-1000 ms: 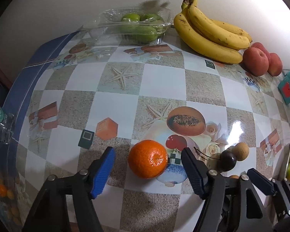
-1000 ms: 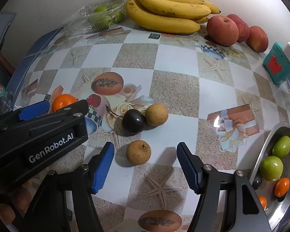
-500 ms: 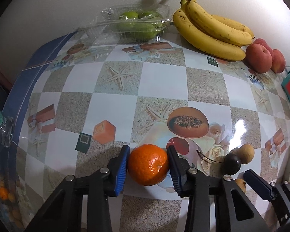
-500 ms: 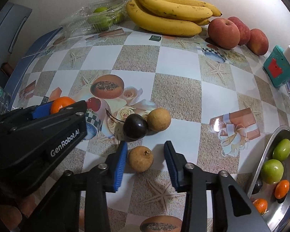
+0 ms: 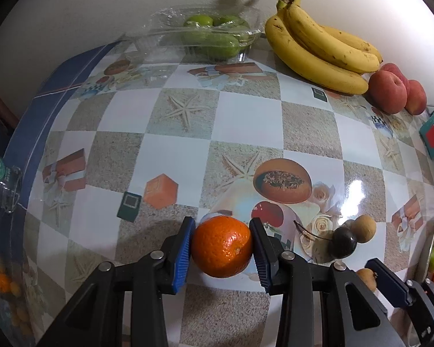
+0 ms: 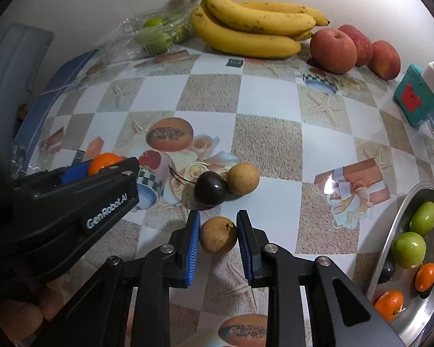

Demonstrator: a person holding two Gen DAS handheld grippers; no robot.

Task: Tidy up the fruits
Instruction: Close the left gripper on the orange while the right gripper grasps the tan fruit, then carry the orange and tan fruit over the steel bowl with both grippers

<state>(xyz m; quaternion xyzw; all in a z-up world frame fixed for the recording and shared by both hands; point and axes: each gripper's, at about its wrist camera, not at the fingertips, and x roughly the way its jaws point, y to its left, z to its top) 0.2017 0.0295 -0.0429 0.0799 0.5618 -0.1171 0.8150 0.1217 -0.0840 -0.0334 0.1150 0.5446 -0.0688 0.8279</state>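
The left hand-held gripper (image 5: 222,245) is clenched on the orange (image 5: 222,246): both blue pads press its sides, and the fruit rests on the desk (image 5: 188,133) near the front edge. The orange sits directly between the fingers, so no sideways correction is needed; the likely next move is a straight lift.

To its right, the right hand-held gripper (image 6: 218,235) is grasping the brown longan (image 6: 218,234), with the pads against both flanks. This fruit also lies on the desk, centred in the jaws. Both fruits are round and have no long axis to align.

Just beyond the grasped longan, the dark cherry (image 6: 210,188) and a second longan (image 6: 242,178) touch each other. They are close, so the lift should be vertical to avoid nudging them.

The metal bowl (image 6: 396,231) at the far right, already holding green and orange fruits, is the probable destination. The right hand-held gripper is nearer to it, and the desk between is open. The left hand-held gripper would have to cross over the right one's path.
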